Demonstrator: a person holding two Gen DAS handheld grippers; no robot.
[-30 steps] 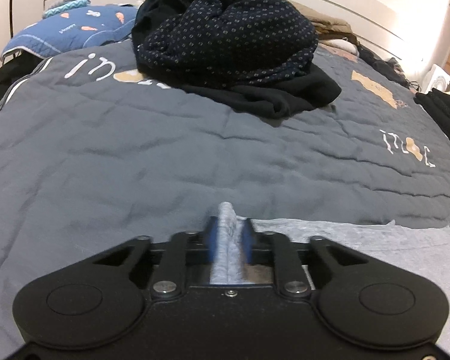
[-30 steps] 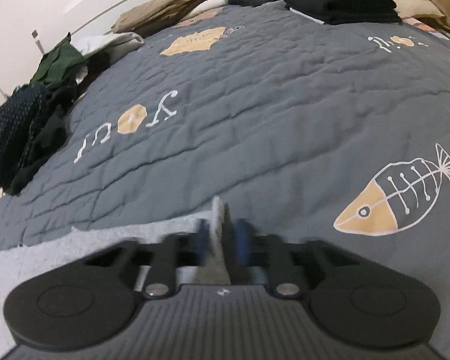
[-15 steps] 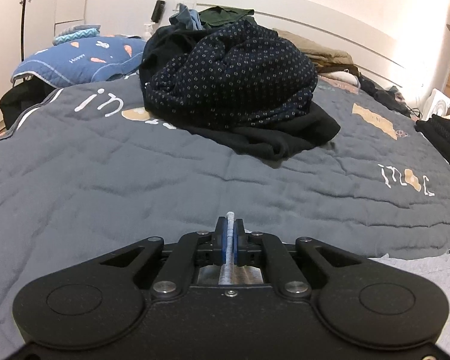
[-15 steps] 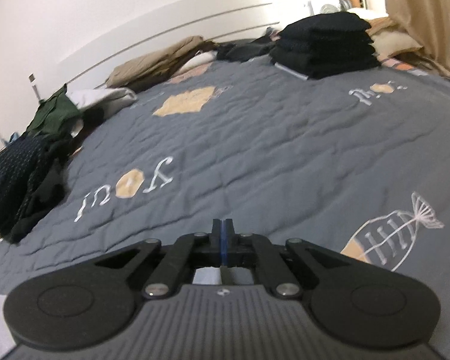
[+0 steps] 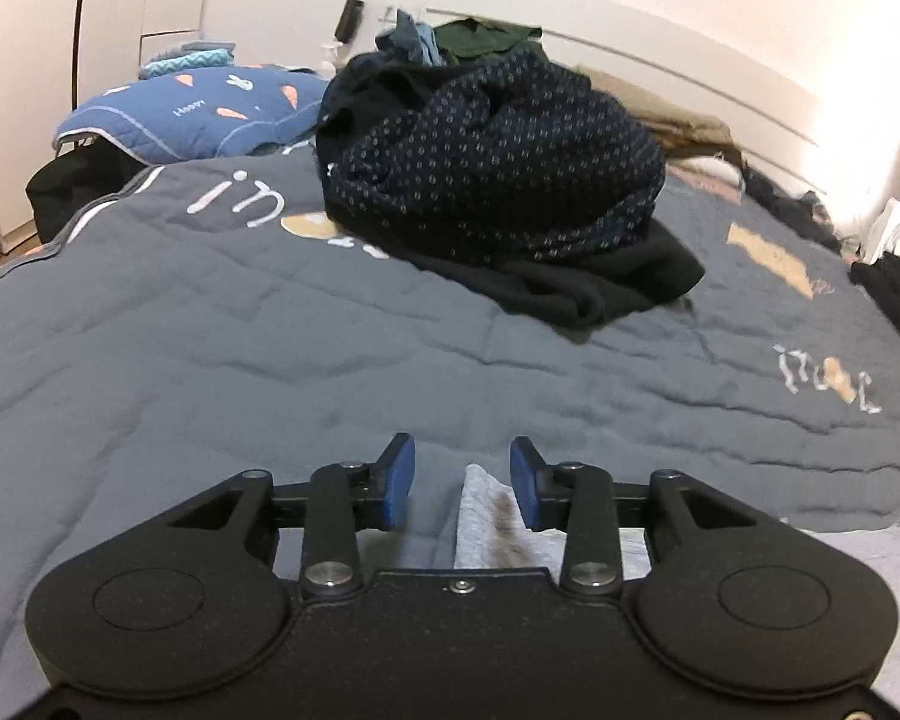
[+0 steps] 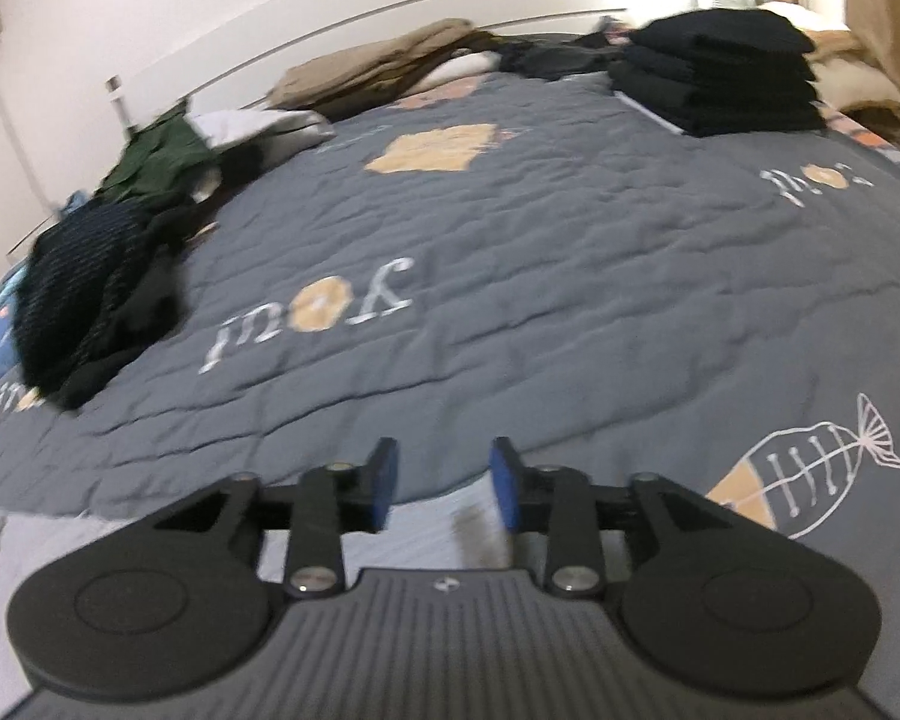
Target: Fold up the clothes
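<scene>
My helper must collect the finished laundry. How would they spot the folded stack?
Start at the white headboard of the bed with the grey quilt. The folded stack sits at its far right corner: all black, squared layers, unlike the crumpled dark heap opposite.

I count two grippers, the left gripper (image 5: 462, 483) and the right gripper (image 6: 444, 483), each with two blue-padded fingers (image 5: 401, 483) spread apart. One light grey garment (image 5: 486, 516) lies near on the one bed (image 5: 210, 360). Far left I see one heap of unfolded dark clothes (image 5: 492, 180); far right, one stack of folded black clothes (image 6: 720, 72). One blue pillow (image 5: 198, 114).
</scene>
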